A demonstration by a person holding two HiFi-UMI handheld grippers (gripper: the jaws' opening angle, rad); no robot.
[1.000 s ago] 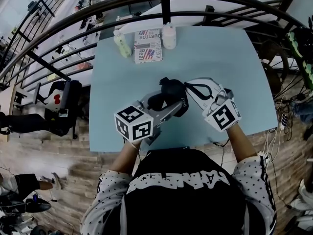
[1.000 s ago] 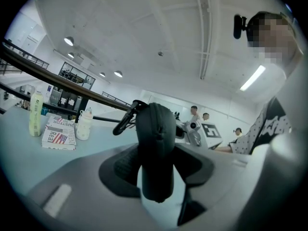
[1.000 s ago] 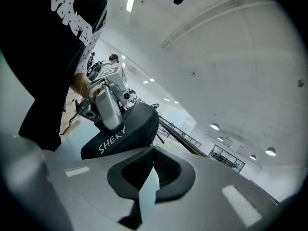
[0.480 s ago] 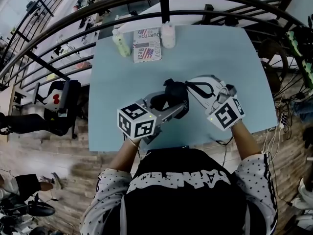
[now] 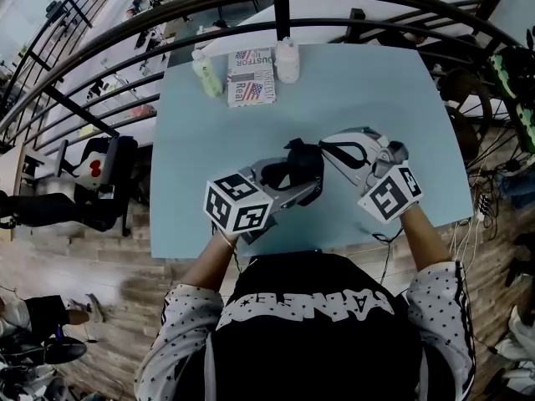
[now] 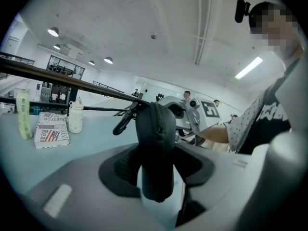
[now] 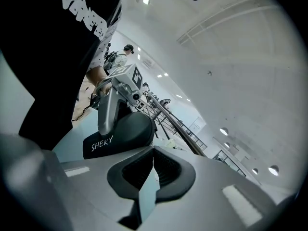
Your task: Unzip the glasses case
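The black glasses case (image 5: pixel 288 162) hangs just above the light blue table (image 5: pixel 209 140), edge-on between the pads of my left gripper (image 5: pixel 298 180), which is shut on it. In the left gripper view the case (image 6: pixel 155 148) stands upright between the jaws, and a black strap (image 6: pixel 126 119) sticks up from its top. My right gripper (image 5: pixel 328 150) is at the case's right end, jaws shut. In the right gripper view (image 7: pixel 154 150) the jaws meet just short of the case (image 7: pixel 120 134), printed "SHEKY". No zip pull shows between them. My left gripper (image 7: pixel 113 105) shows behind the case.
At the table's far edge stand a pale green bottle (image 5: pixel 206 72), a flag-printed box (image 5: pixel 252 78) and a white bottle (image 5: pixel 288 61). A dark metal railing (image 5: pixel 284 15) curves behind the table. The person's torso is against the near edge.
My left gripper has drifted a little to the right and lower with the case in it. The right gripper has rolled slightly, and its marker cube has shifted right.
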